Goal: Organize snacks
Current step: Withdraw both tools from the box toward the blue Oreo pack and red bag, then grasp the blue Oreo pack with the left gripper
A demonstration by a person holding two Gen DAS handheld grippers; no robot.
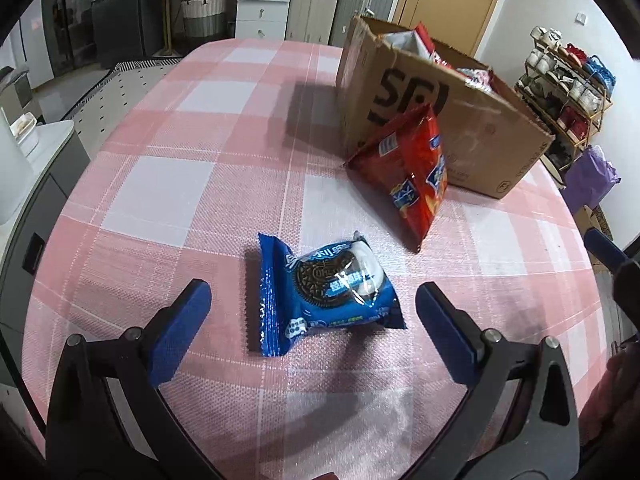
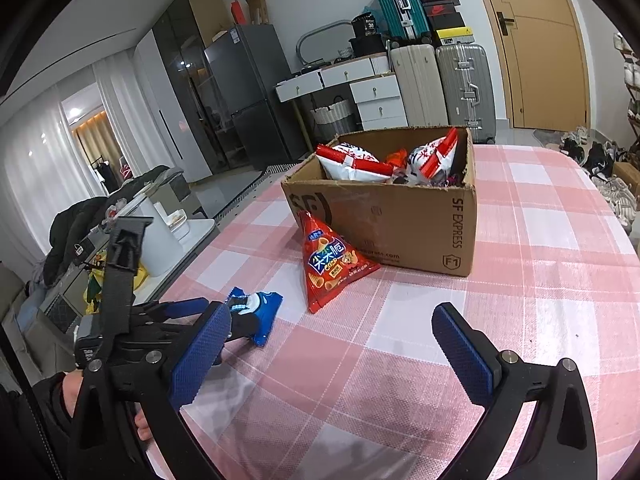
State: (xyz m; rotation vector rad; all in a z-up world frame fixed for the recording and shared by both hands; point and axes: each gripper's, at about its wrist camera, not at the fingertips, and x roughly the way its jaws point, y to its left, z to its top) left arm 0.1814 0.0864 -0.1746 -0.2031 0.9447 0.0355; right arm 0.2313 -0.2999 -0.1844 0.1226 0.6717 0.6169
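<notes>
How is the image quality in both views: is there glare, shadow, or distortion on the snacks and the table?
Left wrist view: glare streaks on the blue cookie packet; the cardboard box throws a soft shadow on the tablecloth; strong fisheye bending, dark corners. Right wrist view: the red triangular snack bag is sharp with little glare; the door frame curves.

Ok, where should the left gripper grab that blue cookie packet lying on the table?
Grip the blue cookie packet across its puffed middle, coming down from above. It lies flat on the tablecloth between the open left gripper fingers; its crimped ends are thin and floppy.
</notes>
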